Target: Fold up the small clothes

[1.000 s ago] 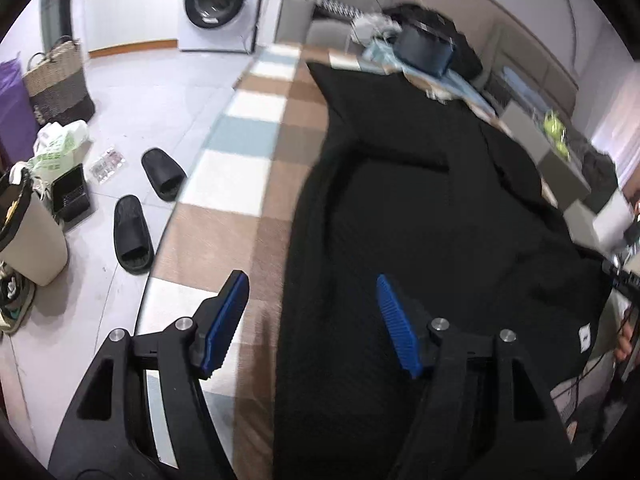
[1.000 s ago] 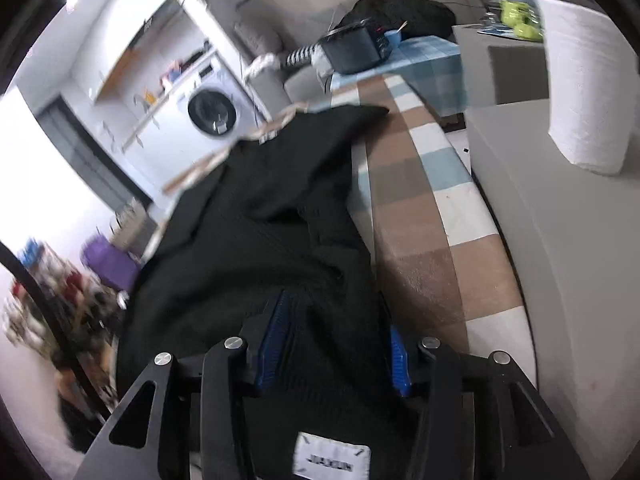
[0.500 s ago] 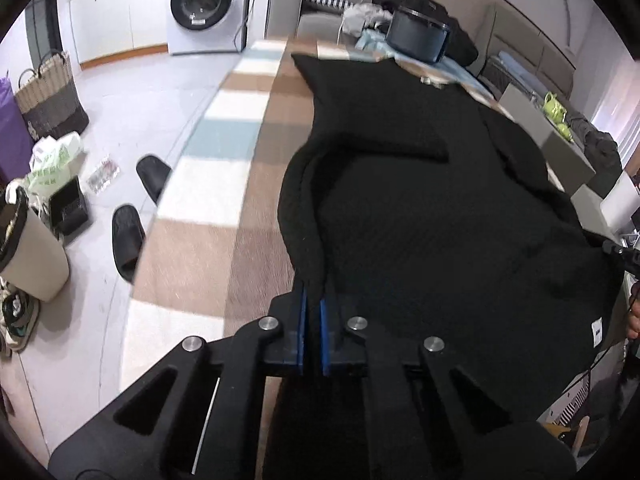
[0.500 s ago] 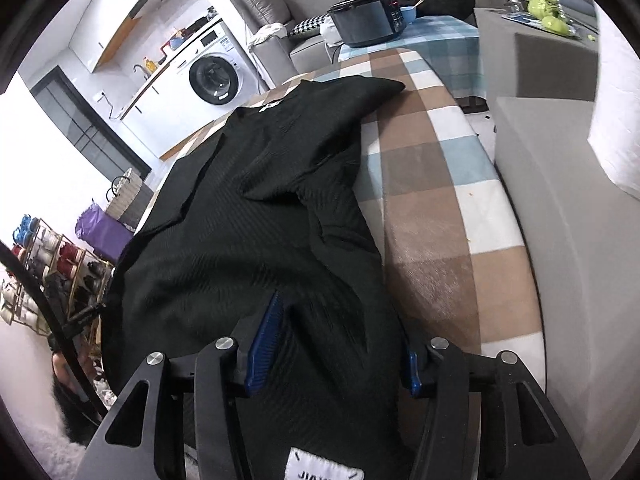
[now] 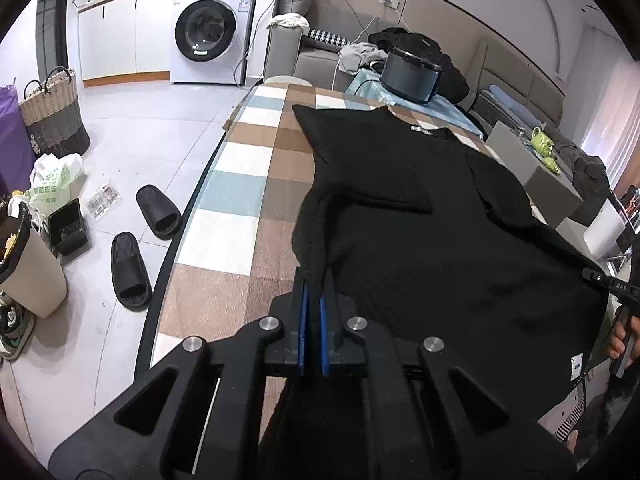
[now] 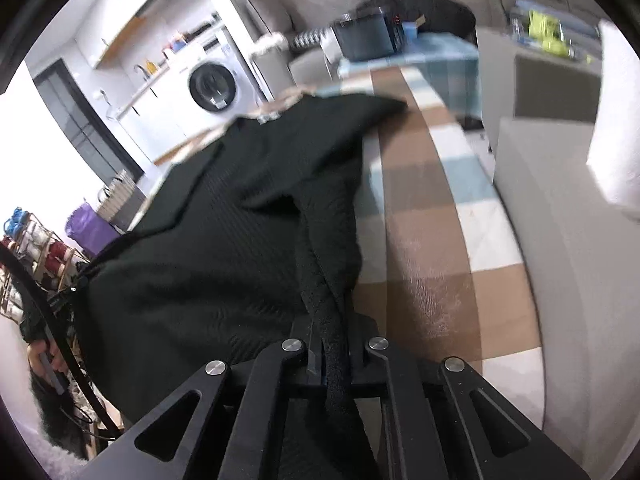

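Black garment (image 5: 420,248) hem pinched by left gripper (image 5: 313,312); right gripper (image 6: 330,344) clamped on opposite edge

Garment tag (image 5: 575,366): print too small to read.
Washing machine (image 5: 211,36) sticker: illegible.
Green-printed plastic bag (image 5: 52,184): characters unreadable.

I stand at a desk (image 5: 256,168) under a checked cloth. On the pale tiled floor (image 5: 132,148) lie two black slippers (image 5: 130,270). A white washing machine (image 5: 208,40) sits against the far wall, a grey sofa (image 5: 316,60) beside it.
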The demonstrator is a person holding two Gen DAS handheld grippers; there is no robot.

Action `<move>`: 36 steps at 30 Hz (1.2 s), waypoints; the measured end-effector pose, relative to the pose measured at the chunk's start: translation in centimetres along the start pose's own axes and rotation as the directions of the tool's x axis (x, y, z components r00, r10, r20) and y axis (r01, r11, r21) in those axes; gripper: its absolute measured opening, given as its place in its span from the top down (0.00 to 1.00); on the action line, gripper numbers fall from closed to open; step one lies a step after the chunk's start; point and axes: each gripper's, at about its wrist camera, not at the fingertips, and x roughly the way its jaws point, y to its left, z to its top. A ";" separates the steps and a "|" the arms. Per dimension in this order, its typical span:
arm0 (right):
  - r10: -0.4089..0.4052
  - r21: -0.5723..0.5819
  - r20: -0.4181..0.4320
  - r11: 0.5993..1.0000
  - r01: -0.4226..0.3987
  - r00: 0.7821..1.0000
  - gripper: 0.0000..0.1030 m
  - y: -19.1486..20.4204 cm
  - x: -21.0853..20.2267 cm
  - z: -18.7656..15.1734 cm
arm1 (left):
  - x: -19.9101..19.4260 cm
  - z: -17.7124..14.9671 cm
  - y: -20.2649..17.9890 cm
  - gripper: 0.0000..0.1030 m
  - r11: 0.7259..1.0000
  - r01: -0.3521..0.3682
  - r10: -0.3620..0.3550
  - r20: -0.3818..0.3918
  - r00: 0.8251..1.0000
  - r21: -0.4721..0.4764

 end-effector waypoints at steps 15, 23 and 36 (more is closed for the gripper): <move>0.165 0.122 0.125 0.976 -0.180 0.978 0.96 -1.2 -3.3 0.8 | -3.1 0.5 0.2 0.98 1.000 0.028 -0.027 0.085 0.996 -0.014; 0.090 0.226 0.143 0.967 -0.121 0.986 0.96 -2.1 -0.3 5.8 | 1.9 4.7 0.7 0.98 0.999 0.018 -0.014 0.087 0.996 -0.040; -0.005 0.354 -0.006 0.935 0.007 1.000 0.90 -5.5 8.2 8.6 | 12.2 6.4 2.4 0.87 0.991 -0.092 0.085 -0.072 0.994 -0.096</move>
